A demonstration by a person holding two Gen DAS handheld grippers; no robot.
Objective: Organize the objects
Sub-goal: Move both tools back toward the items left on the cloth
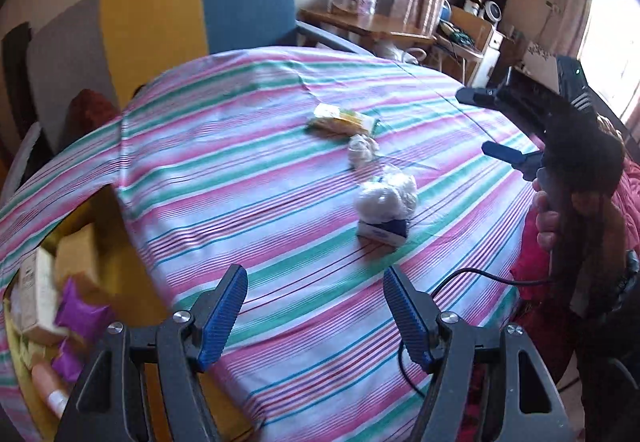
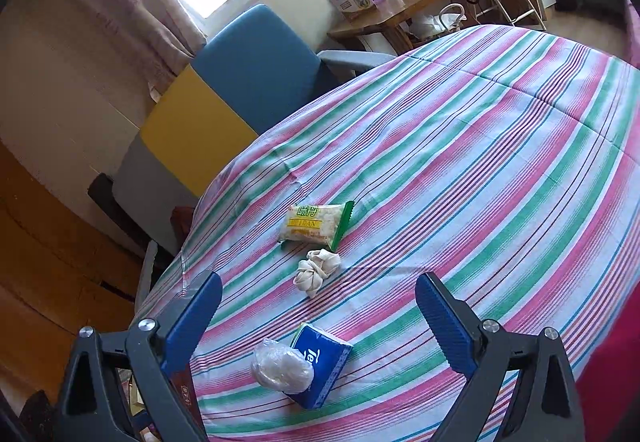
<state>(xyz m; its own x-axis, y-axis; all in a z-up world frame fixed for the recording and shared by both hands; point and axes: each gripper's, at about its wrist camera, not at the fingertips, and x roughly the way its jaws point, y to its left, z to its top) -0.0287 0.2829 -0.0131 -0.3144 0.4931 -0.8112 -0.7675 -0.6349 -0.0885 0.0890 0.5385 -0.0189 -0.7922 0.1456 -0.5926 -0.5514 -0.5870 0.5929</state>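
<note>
- Bench (image 2: 500,146) under soft striped cloth, pink/green/white, lightly creased.
- Flat glossy snack packet (image 2: 316,224), rectangular w/ green crimped end; long axis left-right, green end to right.
- Knotted cream cloth wad (image 2: 316,269) just beside it.
- Crinkly clear plastic ball (image 2: 282,366) resting on blue tissue pack (image 2: 322,372), pack lying diagonal.
- Left gripper (image 1: 316,314) jaws wide apart, nothing held.
- Right gripper (image 2: 318,326) same: spread wide, nothing held.
</note>
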